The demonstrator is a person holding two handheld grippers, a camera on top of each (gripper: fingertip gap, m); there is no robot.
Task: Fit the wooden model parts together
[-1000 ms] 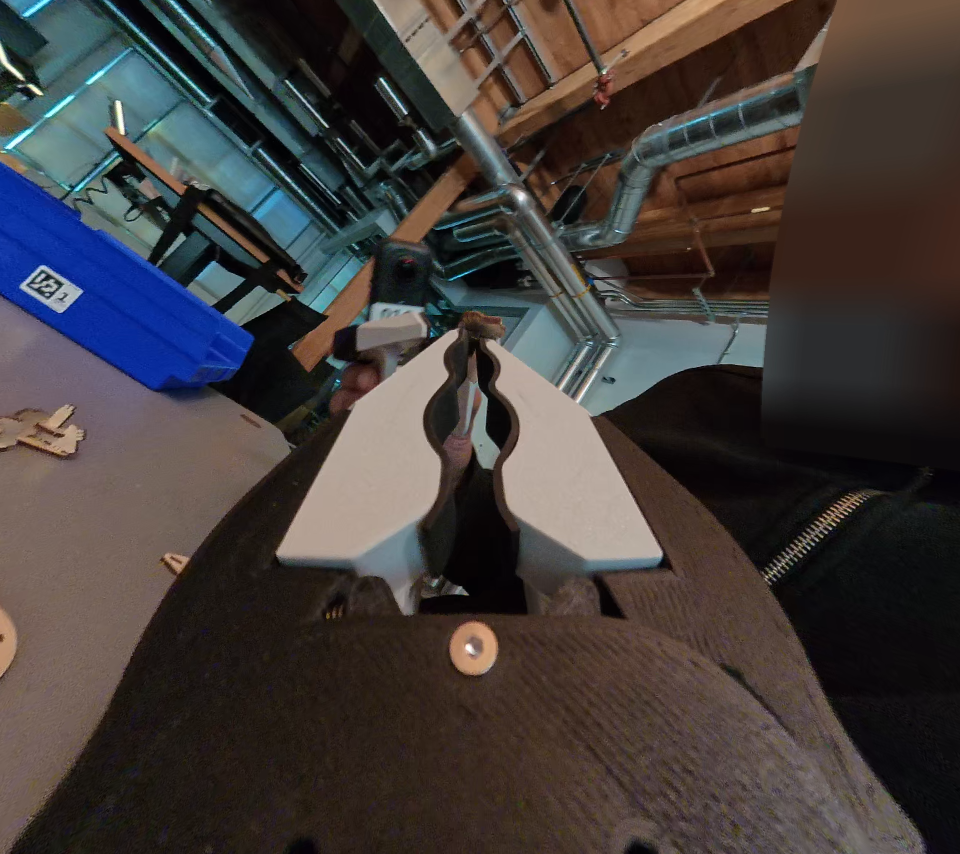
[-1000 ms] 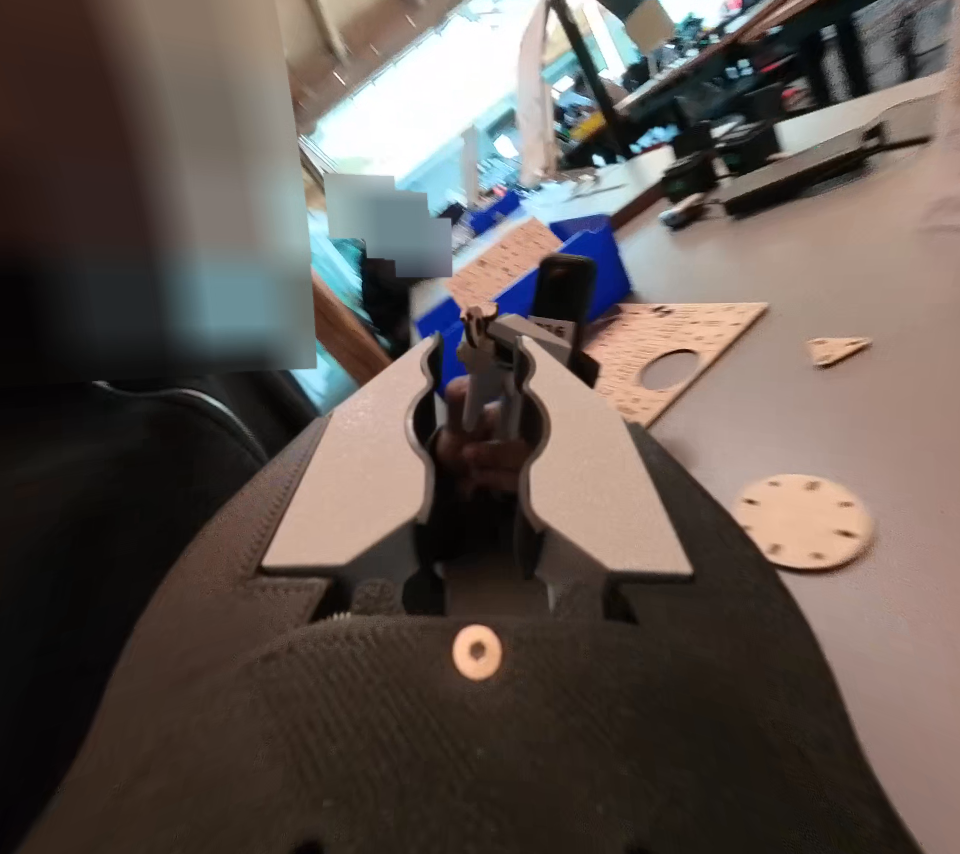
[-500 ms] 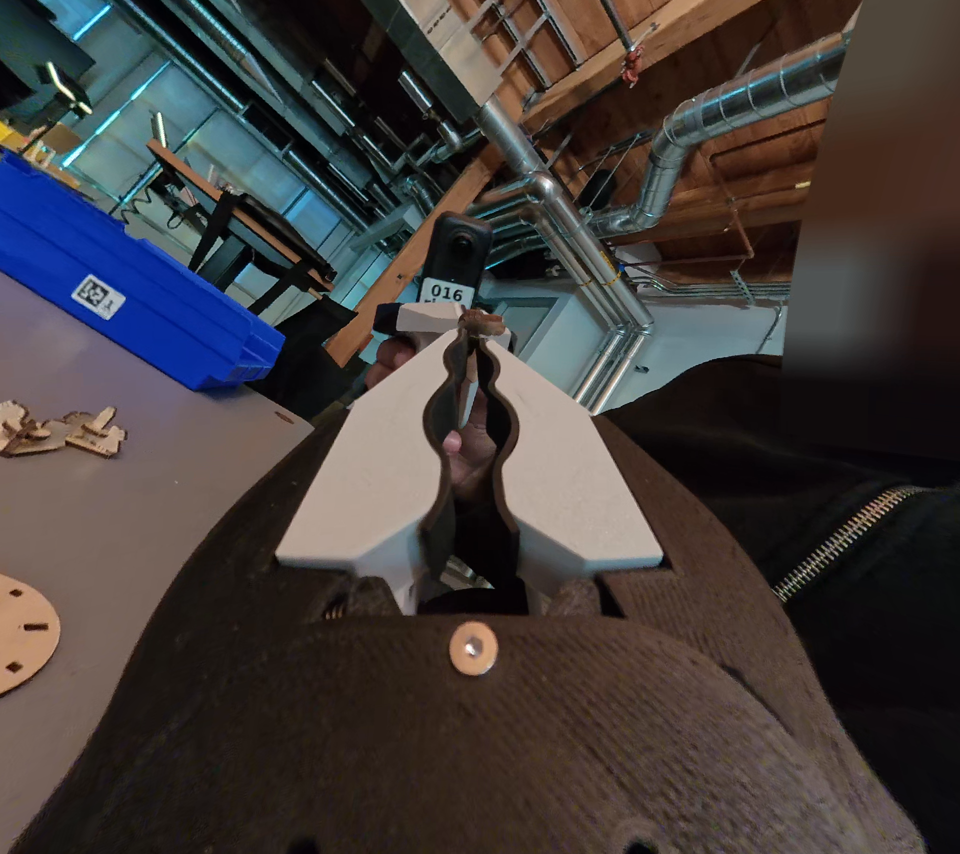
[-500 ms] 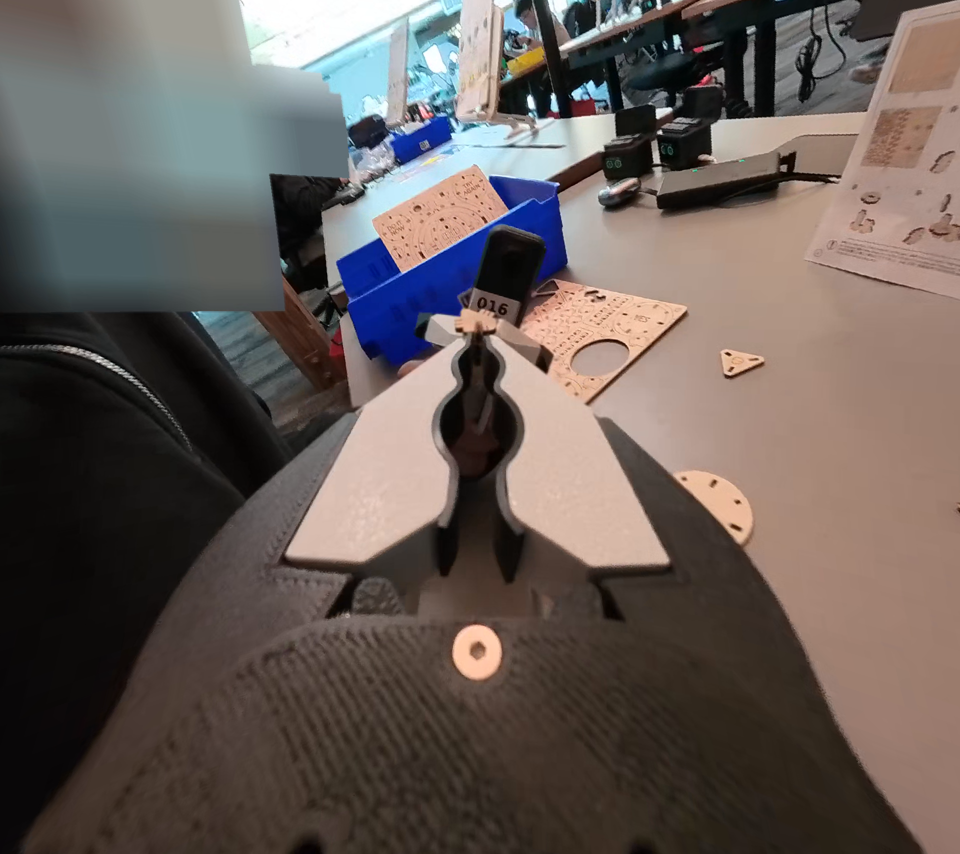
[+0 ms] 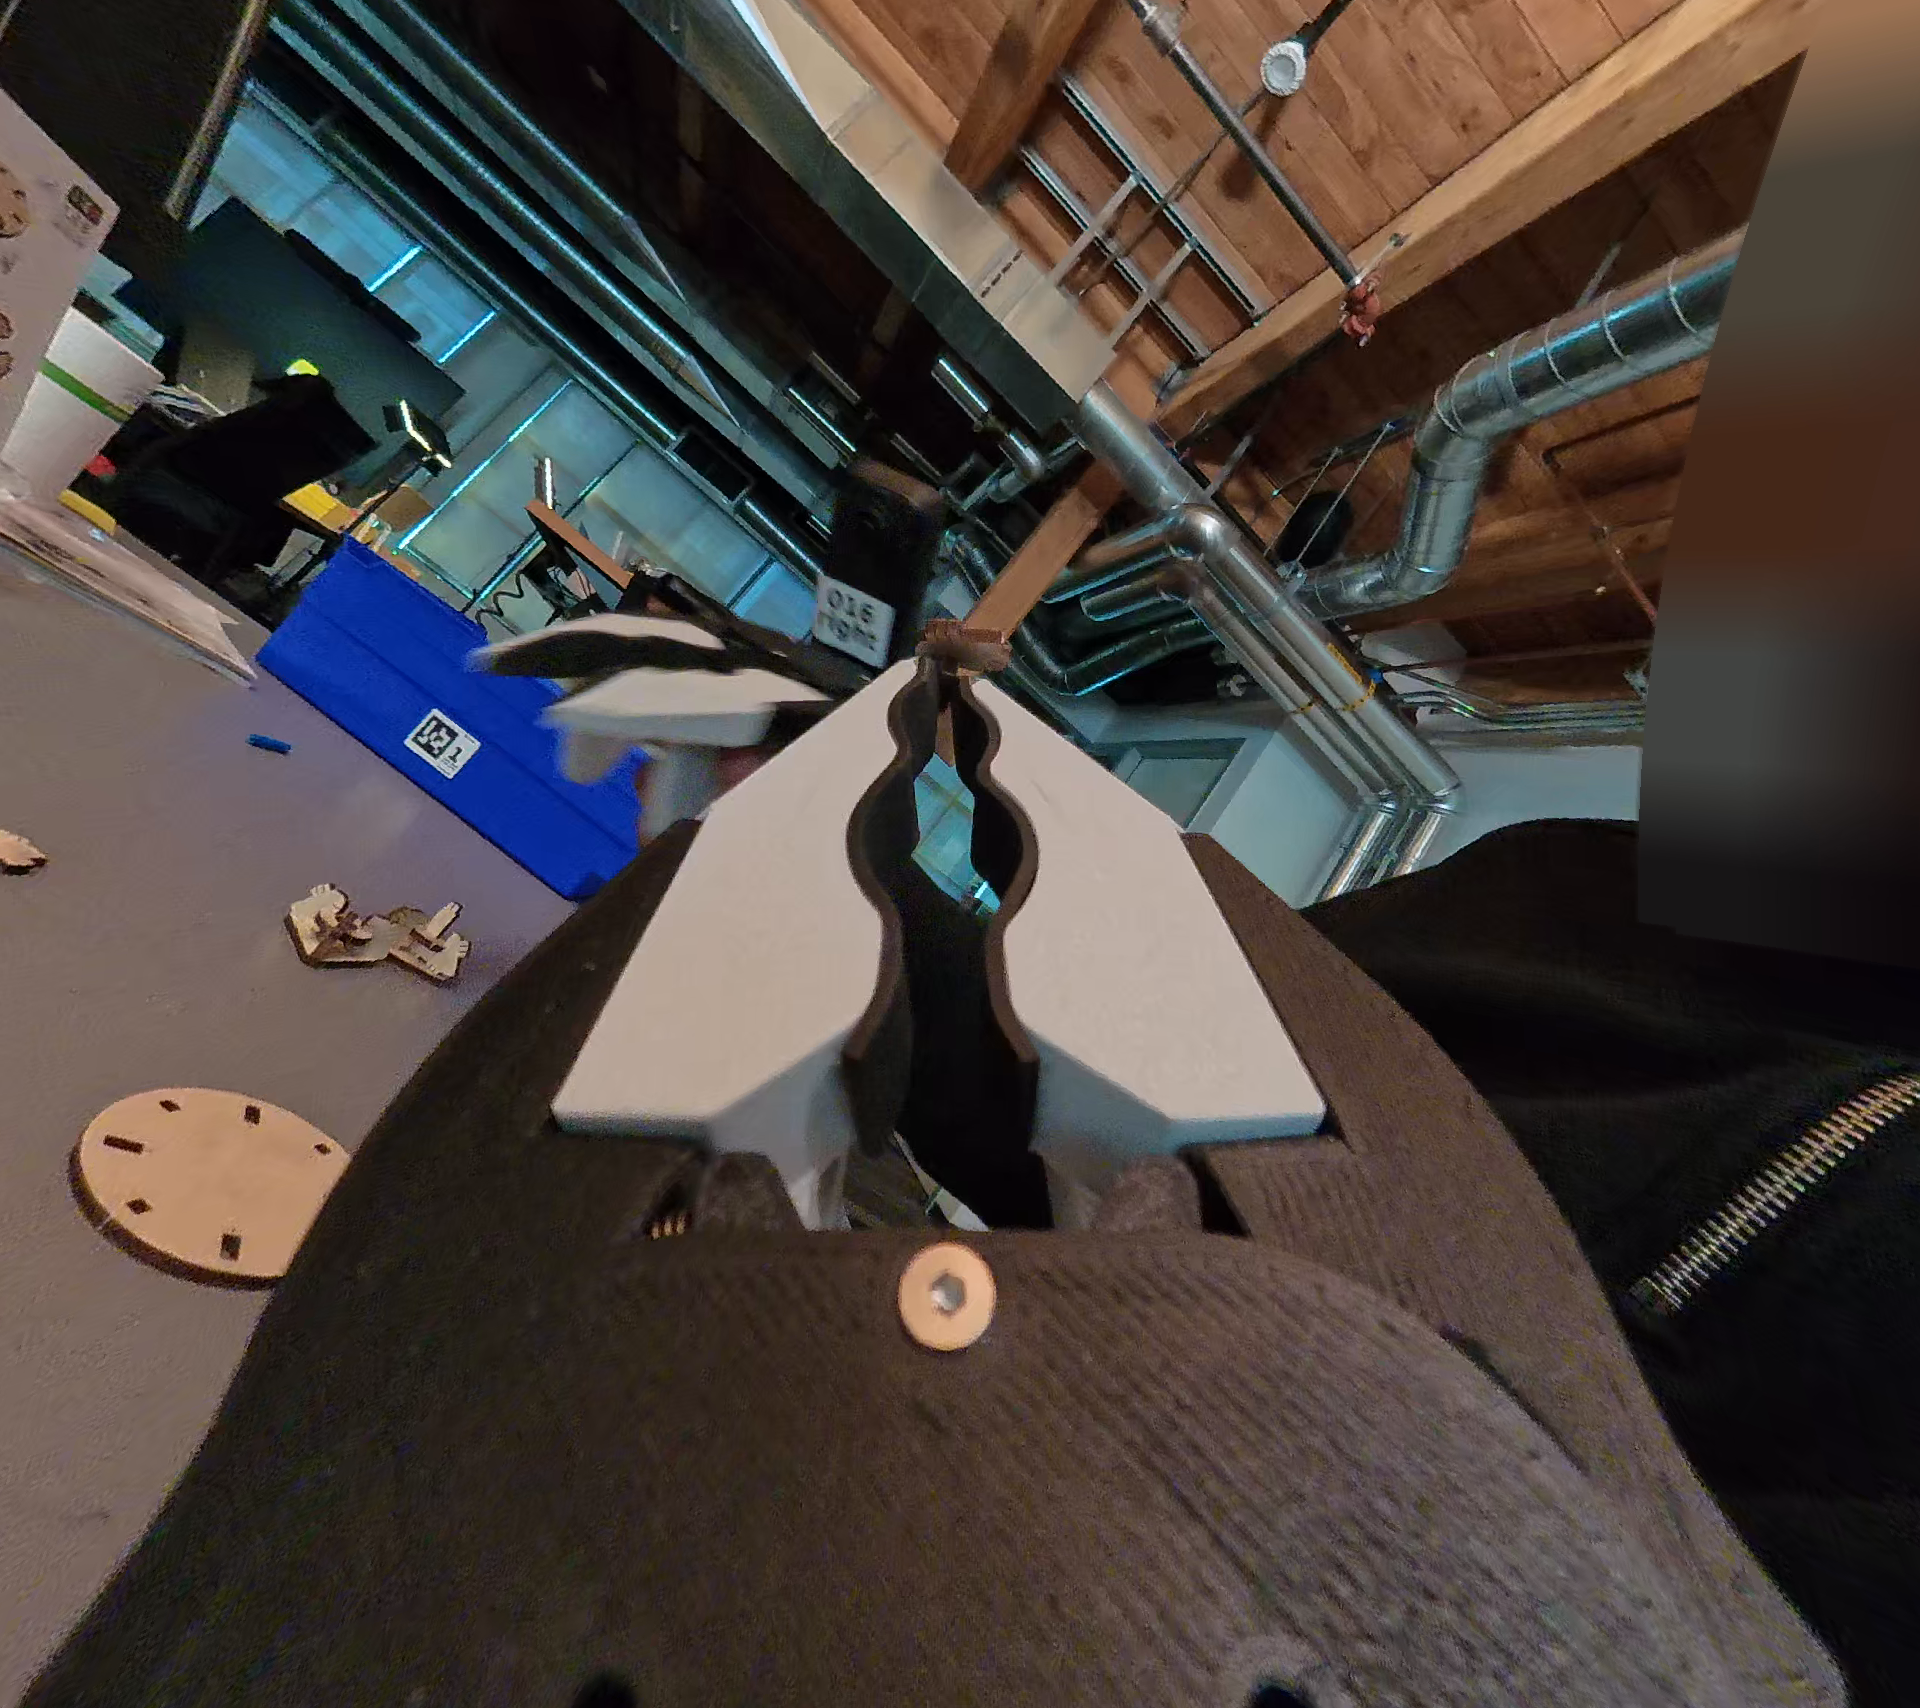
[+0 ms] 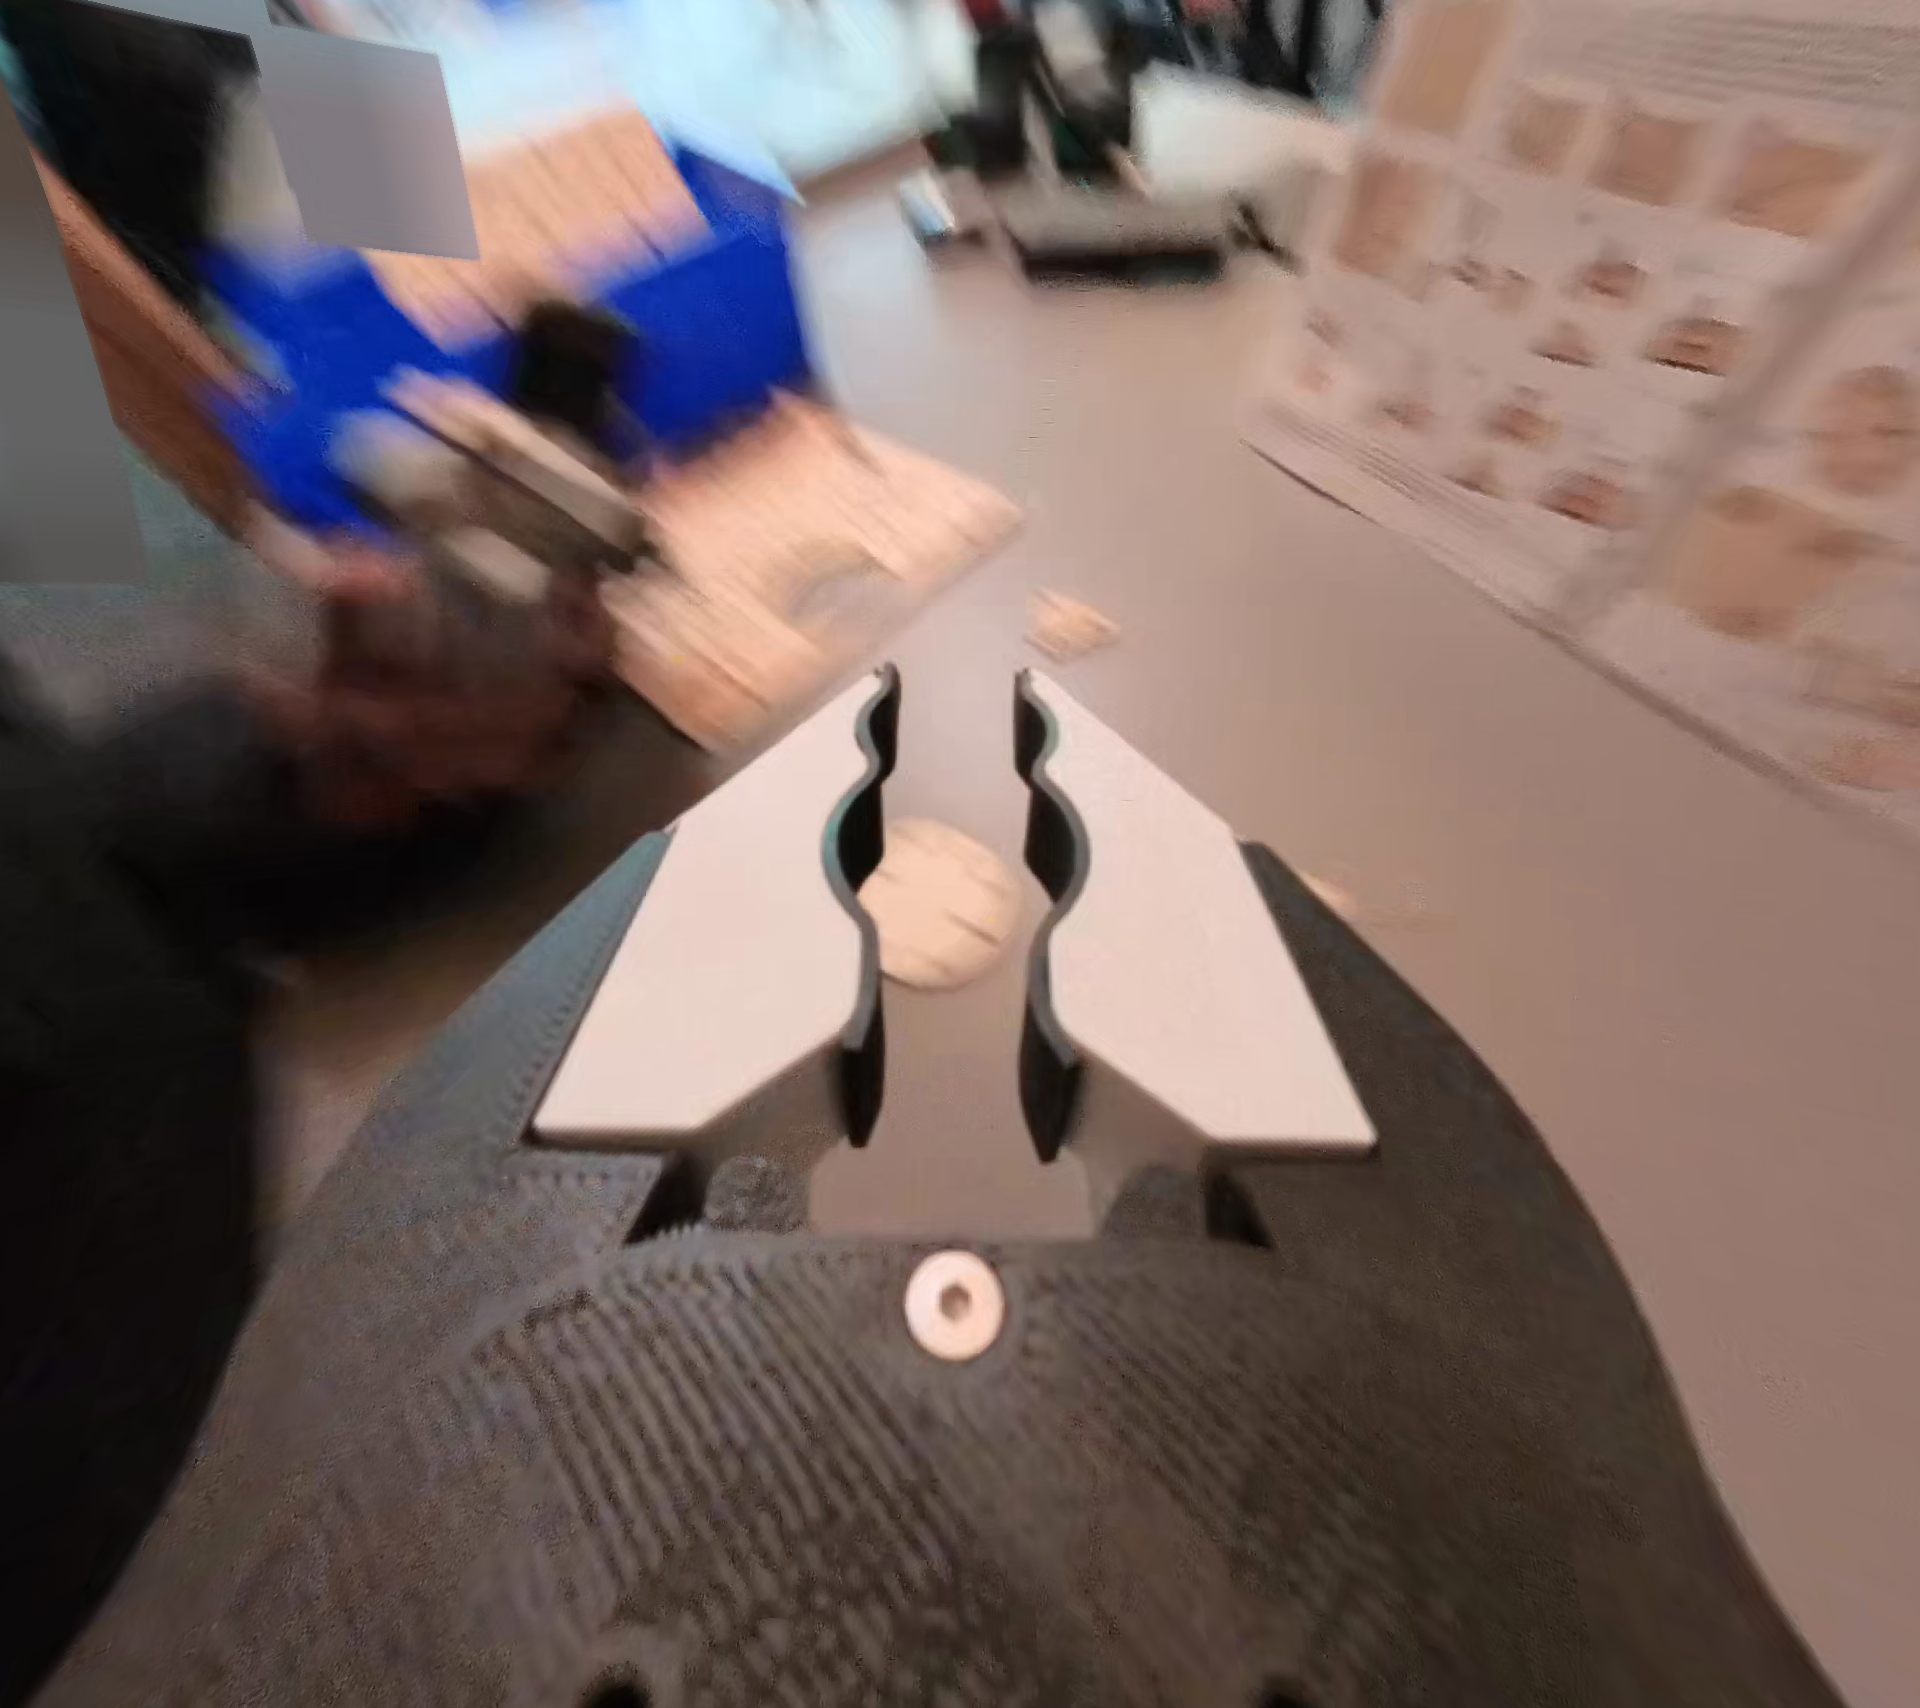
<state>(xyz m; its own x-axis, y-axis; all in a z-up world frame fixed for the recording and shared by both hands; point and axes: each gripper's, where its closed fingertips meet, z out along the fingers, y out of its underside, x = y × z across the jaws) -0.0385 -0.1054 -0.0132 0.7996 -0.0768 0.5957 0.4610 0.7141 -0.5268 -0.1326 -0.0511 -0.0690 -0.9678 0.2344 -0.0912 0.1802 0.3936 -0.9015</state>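
Note:
My left gripper (image 5: 940, 671) is shut on a small brown wooden piece (image 5: 961, 645) that sticks out past its tips, and it is held up in the air. My right gripper (image 6: 956, 682) is open with nothing between its pads, low over the grey table (image 6: 1351, 827). A round wooden disc (image 6: 940, 915) lies on the table below its jaws. In the left wrist view the right gripper (image 5: 644, 682) shows blurred and open, left of my left tips. The right wrist view is smeared by motion; the left gripper (image 6: 520, 495) shows there as a blur at the left.
A wooden disc (image 5: 203, 1180) and small wooden parts (image 5: 374, 931) lie on the table by a blue bin (image 5: 416, 702). A wooden sheet with a round hole (image 6: 821, 557), a small wooden piece (image 6: 1070, 619) and a printed sheet (image 6: 1621, 370) lie ahead. Some 11 cm of space lies between my two pairs of fingers. My right gripper is the nearer one to the round wooden disc (image 6: 940, 915): about 12 cm, against 15 cm.
Half a second ago my right gripper was shut, tip to tip with the left one at the wooden piece. It has since opened and swung away over the table. The left still grips the piece.

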